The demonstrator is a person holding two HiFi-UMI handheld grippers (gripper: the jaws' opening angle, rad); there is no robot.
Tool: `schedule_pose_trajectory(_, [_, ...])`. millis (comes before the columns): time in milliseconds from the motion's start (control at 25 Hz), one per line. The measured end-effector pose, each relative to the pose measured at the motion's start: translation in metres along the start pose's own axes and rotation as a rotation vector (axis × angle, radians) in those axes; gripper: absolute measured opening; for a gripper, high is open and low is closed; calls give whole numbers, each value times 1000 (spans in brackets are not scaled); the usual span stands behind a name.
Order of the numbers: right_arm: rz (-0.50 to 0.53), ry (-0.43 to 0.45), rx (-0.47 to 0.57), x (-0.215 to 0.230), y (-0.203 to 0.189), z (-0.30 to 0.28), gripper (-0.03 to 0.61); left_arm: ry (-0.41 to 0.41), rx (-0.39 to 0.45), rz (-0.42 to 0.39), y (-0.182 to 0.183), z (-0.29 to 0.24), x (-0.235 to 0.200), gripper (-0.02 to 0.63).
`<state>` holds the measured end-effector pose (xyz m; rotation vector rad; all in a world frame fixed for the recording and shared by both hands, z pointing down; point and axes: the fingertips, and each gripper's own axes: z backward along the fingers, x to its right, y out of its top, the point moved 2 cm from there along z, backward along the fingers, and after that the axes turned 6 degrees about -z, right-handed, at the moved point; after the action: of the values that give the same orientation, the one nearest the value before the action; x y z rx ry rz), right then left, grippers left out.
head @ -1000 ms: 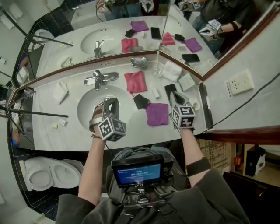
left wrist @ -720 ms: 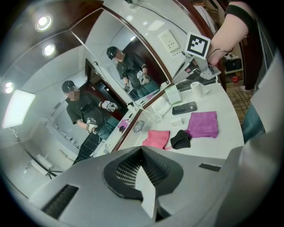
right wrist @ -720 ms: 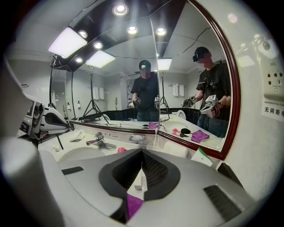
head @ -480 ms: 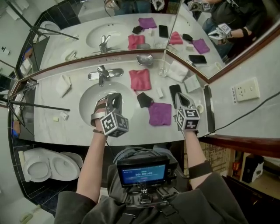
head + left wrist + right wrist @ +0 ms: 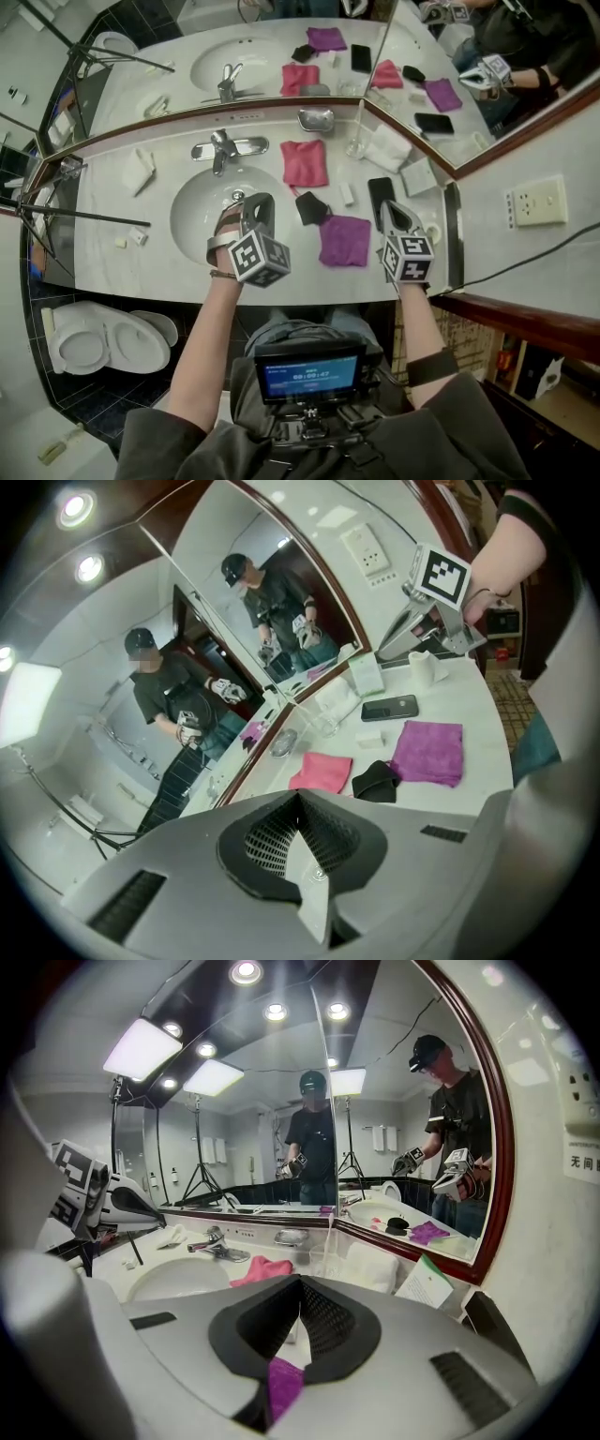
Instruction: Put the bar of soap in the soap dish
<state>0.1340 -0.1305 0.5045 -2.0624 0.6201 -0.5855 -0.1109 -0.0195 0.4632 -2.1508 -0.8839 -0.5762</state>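
"Soap (image 5: pixel 348 193), where do we see it?"

"On the counter (image 5: pixel 141 277), between the pink cloth (image 5: pixel 305 162) and the phone (image 5: pixel 380 192). It is well apart from the dish (image 5: pixel 316 120) (the shiny one by the mirror (image 5: pixel 281 56))."

"What about our claws?"

"Our left claw (image 5: pixel 258 202) hangs over the sink (image 5: pixel 202 202). Its jaws are together and we hold nothing. Our right claw (image 5: pixel 394 208) is near the phone, just beside the purple cloth (image 5: pixel 344 240). Its jaws are together too, with nothing in them."
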Motion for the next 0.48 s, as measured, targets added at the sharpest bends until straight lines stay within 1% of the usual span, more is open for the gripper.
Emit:
schedule_pose_trajectory(120, [1, 6, -7, 4, -3, 0, 17, -29, -2, 71, 12, -9, 6, 0])
schedule_pose_trajectory(200, [2, 8, -9, 6, -4, 1, 17, -66, 11, 139, 19, -20, 15, 0])
schedule_pose_trajectory(320, [4, 15, -5, 10, -4, 0, 17, -137, 22, 299, 32, -35, 27, 0])
schedule_pose_trajectory(400, [10, 20, -5, 11, -5, -2, 17, -191, 19, 421, 40, -46, 39, 10])
schedule_pose_trajectory(480, [19, 25, -7, 13, -8, -3, 17, -241, 6, 520, 47, -59, 53, 16])
